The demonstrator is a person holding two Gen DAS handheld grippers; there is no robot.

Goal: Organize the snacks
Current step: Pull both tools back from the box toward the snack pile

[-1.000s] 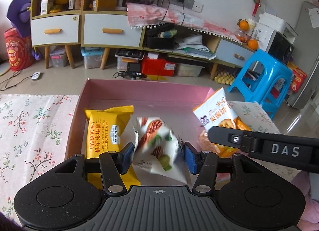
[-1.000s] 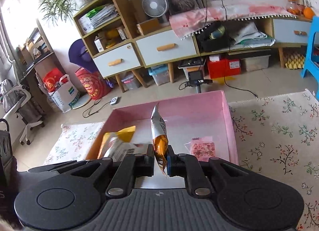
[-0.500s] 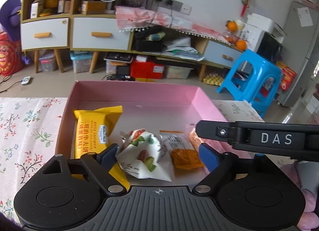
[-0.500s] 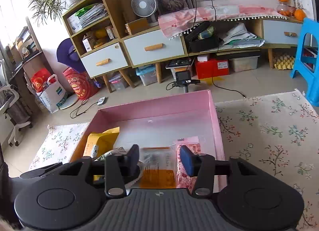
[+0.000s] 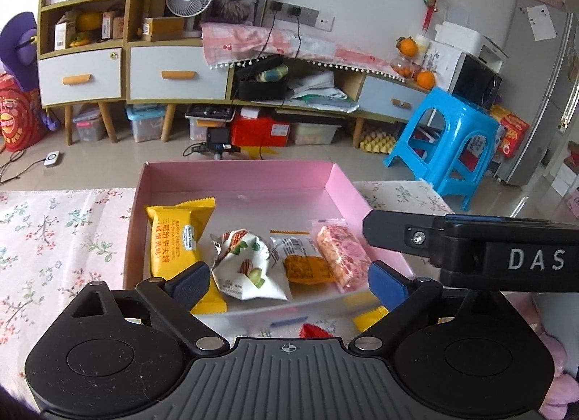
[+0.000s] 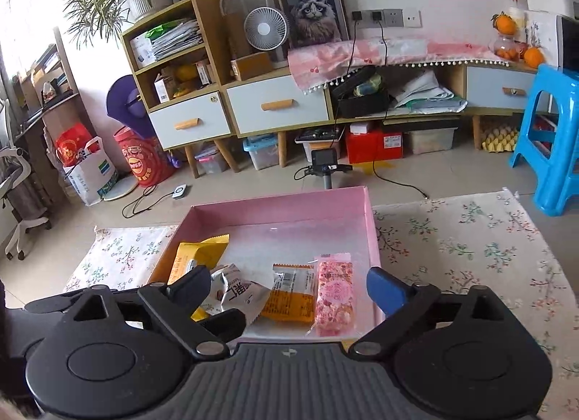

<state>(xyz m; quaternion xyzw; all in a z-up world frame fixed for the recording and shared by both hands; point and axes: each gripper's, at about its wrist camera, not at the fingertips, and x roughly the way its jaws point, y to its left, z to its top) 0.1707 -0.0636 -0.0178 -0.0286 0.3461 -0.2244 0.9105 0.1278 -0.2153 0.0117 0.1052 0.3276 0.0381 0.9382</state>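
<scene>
A pink box (image 5: pixel 237 175) (image 6: pixel 282 206) on the flowered cloth holds several snacks in a row: a yellow packet (image 5: pixel 175 239) (image 6: pixel 195 257), a white nut packet (image 5: pixel 248 268) (image 6: pixel 235 293), an orange and white packet (image 5: pixel 302 260) (image 6: pixel 293 293) and a pink packet (image 5: pixel 340 257) (image 6: pixel 334 293). My left gripper (image 5: pixel 289 280) is open and empty, above the box's near edge. My right gripper (image 6: pixel 289 286) is open and empty, also at the near edge; its body (image 5: pixel 470 253) crosses the left wrist view at the right.
Yellow and red snack wrappers (image 5: pixel 369 315) lie on the cloth just in front of the box. A blue plastic stool (image 5: pixel 452 145) (image 6: pixel 553 137) stands at the right. A low cabinet with drawers (image 5: pixel 163 72) lines the far wall beyond the floor.
The left gripper opened and let the nut packet drop into the box. The right gripper opened and let the orange and white packet lie flat there. Both grippers pulled back.
</scene>
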